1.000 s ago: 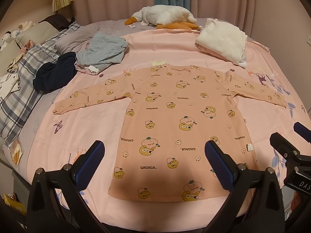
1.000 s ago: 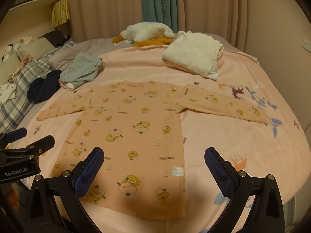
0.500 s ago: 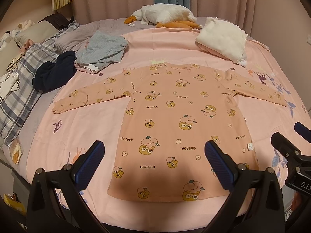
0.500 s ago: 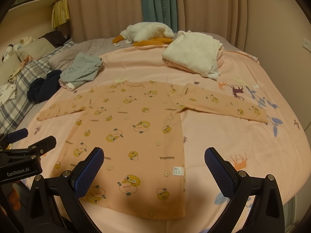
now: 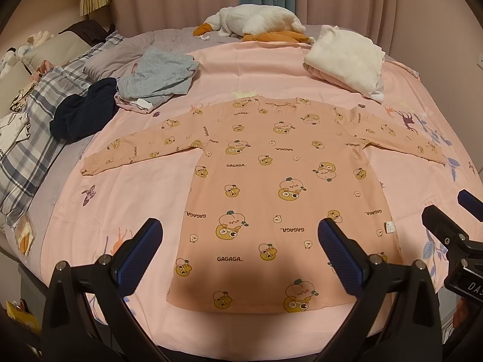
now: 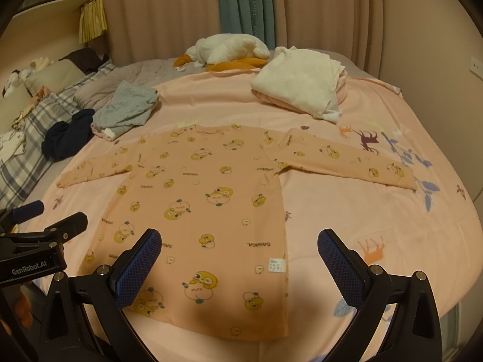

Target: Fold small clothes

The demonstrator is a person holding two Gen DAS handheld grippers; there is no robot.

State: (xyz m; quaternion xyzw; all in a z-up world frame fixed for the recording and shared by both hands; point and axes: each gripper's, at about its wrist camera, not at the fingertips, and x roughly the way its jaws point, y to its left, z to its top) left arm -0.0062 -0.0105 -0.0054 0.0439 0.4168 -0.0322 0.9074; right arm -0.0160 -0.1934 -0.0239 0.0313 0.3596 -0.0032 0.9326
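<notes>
A small peach long-sleeved shirt with a cartoon print lies flat on the pink bedsheet, sleeves spread to both sides; it also shows in the right wrist view. My left gripper is open and empty, held above the shirt's hem. My right gripper is open and empty, over the shirt's lower right edge. The right gripper shows at the right edge of the left wrist view. The left gripper shows at the left edge of the right wrist view.
A folded cream garment lies at the back right. A grey garment and a dark navy one lie at the back left. A plush goose lies by the curtains. Plaid pillows lie at left.
Both grippers have shifted very slightly; the shirt lies as before and nothing was taken hold of.
</notes>
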